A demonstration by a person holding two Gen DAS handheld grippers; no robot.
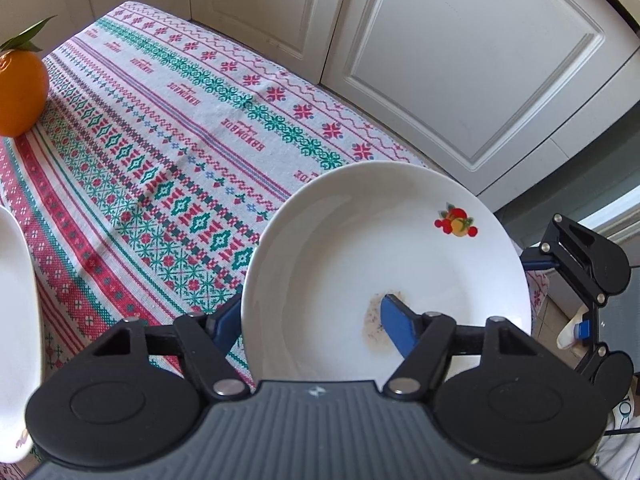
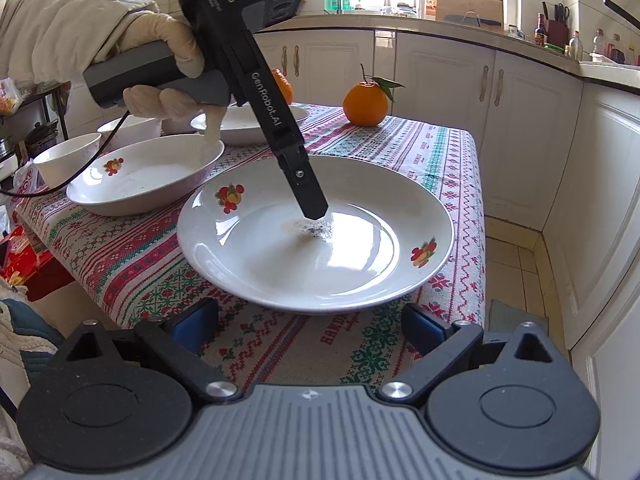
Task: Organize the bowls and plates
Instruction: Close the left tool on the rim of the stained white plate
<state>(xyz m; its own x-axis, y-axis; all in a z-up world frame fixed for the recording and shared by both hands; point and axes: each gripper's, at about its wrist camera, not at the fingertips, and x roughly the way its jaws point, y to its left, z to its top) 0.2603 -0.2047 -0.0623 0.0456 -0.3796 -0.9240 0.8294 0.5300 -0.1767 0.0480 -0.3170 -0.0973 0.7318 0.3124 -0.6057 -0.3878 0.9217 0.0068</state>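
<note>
Kitchen table [image 2: 440, 152] under patterned cloth, white cabinets behind. At 9 o'clock, small bowl [image 2: 66, 158] and second plate [image 2: 144, 178]; centre, fruit-printed plate [image 2: 316, 236], flat, rim up. Left gripper [image 1: 316, 320] half-open, straddling its near rim. Right gripper [image 2: 316, 326] wide, empty. Orange [image 2: 365, 105] at 1 o'clock.

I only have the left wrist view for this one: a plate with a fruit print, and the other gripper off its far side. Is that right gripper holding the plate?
Observer: No. The right gripper is open at the plate's near rim, with nothing between its fingers.
Operator: What is the white edge on my left?
Observer: A second fruit-print plate. A third plate and two bowls stand behind it.
Operator: Only one orange?
Observer: Two. One orange sits near the far corner, and a second orange is partly hidden behind the left gripper.
</note>
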